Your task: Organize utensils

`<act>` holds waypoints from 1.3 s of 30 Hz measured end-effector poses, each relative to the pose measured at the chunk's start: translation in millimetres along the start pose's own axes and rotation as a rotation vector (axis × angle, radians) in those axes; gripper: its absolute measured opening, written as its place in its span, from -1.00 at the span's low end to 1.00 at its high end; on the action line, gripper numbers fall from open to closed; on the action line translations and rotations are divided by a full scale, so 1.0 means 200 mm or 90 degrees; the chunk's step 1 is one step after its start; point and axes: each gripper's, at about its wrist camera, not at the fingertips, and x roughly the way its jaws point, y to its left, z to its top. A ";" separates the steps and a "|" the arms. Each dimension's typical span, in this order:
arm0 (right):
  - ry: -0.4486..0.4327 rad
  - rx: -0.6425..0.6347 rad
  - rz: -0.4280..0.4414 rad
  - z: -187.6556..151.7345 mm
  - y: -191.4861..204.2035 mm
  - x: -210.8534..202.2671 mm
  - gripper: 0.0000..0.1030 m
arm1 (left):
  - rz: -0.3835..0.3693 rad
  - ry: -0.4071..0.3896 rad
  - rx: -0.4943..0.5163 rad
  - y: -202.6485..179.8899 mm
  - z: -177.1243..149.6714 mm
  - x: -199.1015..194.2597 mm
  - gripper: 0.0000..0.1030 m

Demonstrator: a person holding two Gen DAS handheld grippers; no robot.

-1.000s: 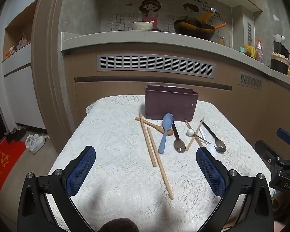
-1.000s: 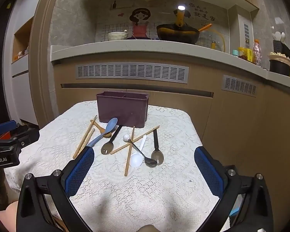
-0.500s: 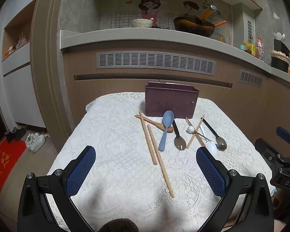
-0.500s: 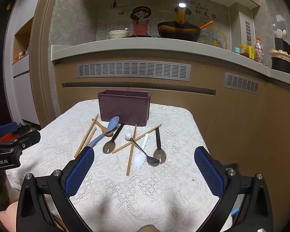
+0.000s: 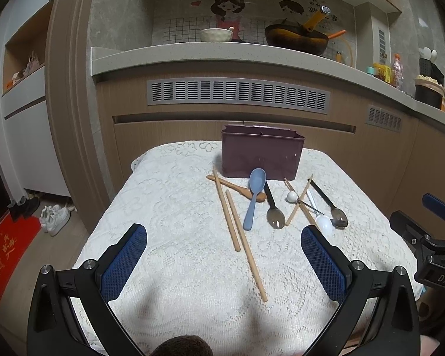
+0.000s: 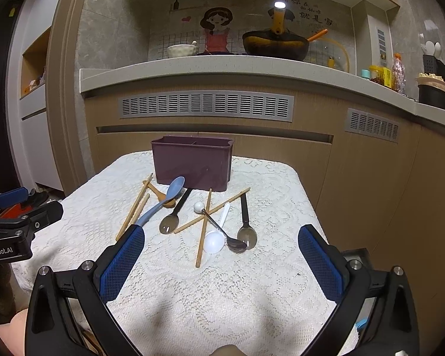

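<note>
A small table covered by a white lace cloth (image 5: 169, 207) stands before the kitchen counter (image 5: 252, 56). A dark purple utensil holder (image 5: 262, 155), divided into compartments, sits at the table's far edge, upright and empty as far as can be seen. The utensils lie loose on the cloth just in front of it. Toward the left edge: two long chopsticks (image 5: 237, 225) side by side, a wooden spoon (image 5: 240, 190), and a blue spoon (image 5: 253, 198) whose bowl rests over the wooden one. Beside these, a black-handled metal spoon (image 5: 271, 207). Toward the right edge: two crossed chopsticks (image 6: 206, 222), a white plastic spoon (image 6: 215, 238), a ball-ended metal spoon (image 6: 219, 230) and a second black-handled spoon (image 6: 246, 222), overlapping.

The left gripper (image 5: 224, 255) hovers above the near edge, its blue-padded fingers spread wide, grasping nothing. The right gripper (image 6: 221, 255) likewise hovers wide apart and empty.
</note>
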 end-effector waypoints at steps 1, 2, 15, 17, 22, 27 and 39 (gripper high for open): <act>0.000 0.000 0.000 0.00 0.00 0.00 0.99 | 0.000 0.000 0.000 0.00 0.00 0.00 1.00; -0.001 0.000 0.000 0.00 0.00 0.00 0.99 | 0.000 0.001 0.000 0.00 0.00 0.00 1.00; 0.002 0.002 0.001 0.00 -0.01 0.00 0.99 | 0.000 0.006 0.002 0.00 -0.02 0.01 1.00; 0.002 0.002 0.002 -0.01 -0.01 0.00 0.99 | -0.001 0.007 0.003 0.00 -0.02 0.01 1.00; 0.002 0.002 0.002 -0.01 -0.01 0.00 0.99 | -0.001 0.007 0.003 0.00 -0.02 0.01 1.00; 0.003 0.003 0.002 -0.01 -0.01 0.00 0.99 | 0.000 0.008 0.003 0.00 -0.02 0.01 1.00; 0.007 0.003 0.004 -0.01 -0.01 0.01 0.99 | -0.002 0.015 0.004 0.00 -0.02 0.02 1.00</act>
